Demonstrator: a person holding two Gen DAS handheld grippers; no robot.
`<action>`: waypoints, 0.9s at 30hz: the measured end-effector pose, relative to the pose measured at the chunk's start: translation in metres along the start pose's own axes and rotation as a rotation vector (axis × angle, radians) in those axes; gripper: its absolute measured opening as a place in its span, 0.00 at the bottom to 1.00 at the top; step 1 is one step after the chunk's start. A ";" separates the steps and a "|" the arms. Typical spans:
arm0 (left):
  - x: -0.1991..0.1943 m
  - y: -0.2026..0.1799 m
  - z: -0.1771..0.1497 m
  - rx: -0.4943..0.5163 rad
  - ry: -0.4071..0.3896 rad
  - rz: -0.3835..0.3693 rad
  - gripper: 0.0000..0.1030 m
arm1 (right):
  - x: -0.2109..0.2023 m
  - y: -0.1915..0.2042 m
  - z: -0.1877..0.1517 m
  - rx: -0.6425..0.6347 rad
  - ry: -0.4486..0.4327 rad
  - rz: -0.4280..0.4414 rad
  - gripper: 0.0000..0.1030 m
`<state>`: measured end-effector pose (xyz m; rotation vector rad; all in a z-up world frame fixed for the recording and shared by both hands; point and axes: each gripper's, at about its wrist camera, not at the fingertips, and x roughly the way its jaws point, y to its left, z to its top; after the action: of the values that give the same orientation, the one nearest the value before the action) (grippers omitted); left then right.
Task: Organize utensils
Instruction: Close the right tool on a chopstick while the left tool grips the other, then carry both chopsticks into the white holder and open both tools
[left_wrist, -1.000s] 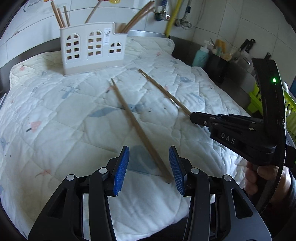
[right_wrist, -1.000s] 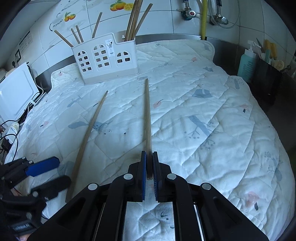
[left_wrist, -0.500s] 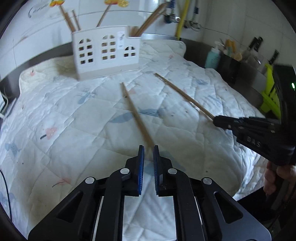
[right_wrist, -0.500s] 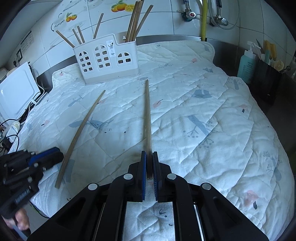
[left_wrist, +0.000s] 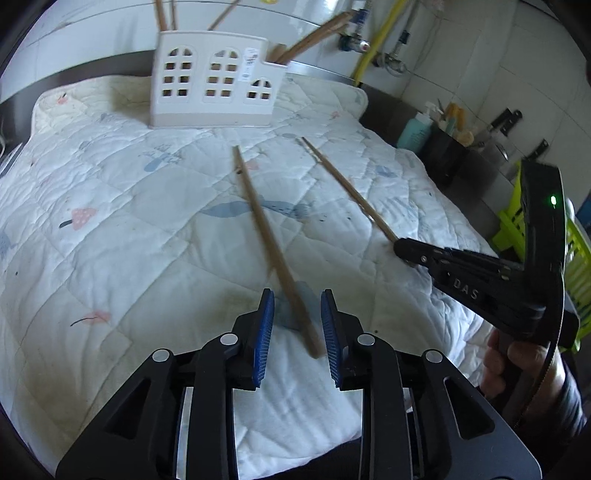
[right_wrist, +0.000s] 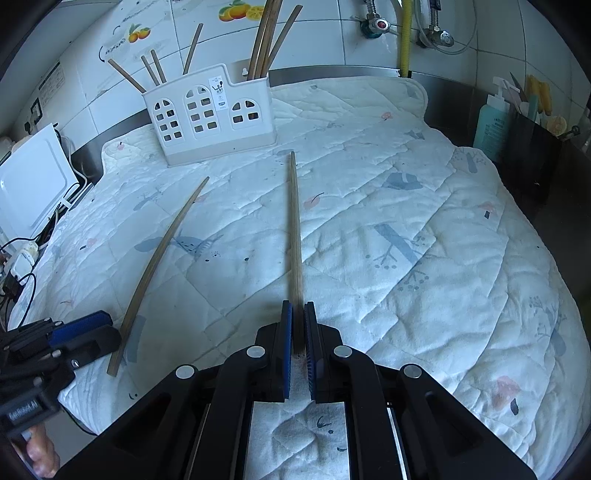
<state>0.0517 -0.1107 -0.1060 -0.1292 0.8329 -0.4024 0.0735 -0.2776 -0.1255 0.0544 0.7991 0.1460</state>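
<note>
Right hand-held gripper (right_wrist: 298, 339) is clamping the near end of a long wooden chopstick (right_wrist: 294, 229), which is pointing straight ahead toward the white utensil holder (right_wrist: 210, 118) at the far side of the quilted mat (right_wrist: 424, 229). Left hand-held gripper (left_wrist: 297, 332) is sitting with jaws parted, a second chopstick (left_wrist: 269, 243) lying on the mat with its near end between the blue pads (left_wrist: 263, 332), not pinched. More chopsticks (right_wrist: 264, 40) are standing in the holder's compartments.
</note>
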 end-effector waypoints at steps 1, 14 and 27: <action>0.004 -0.004 -0.002 0.015 0.011 0.022 0.25 | 0.000 0.000 0.000 -0.001 0.000 0.000 0.06; 0.000 0.025 0.009 0.026 -0.010 0.121 0.05 | -0.011 0.000 0.004 -0.023 -0.038 -0.017 0.06; -0.031 0.036 0.034 0.047 -0.103 0.078 0.05 | -0.070 0.015 0.047 -0.133 -0.167 0.009 0.06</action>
<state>0.0688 -0.0665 -0.0713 -0.0736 0.7240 -0.3390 0.0574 -0.2729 -0.0419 -0.0554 0.6210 0.1999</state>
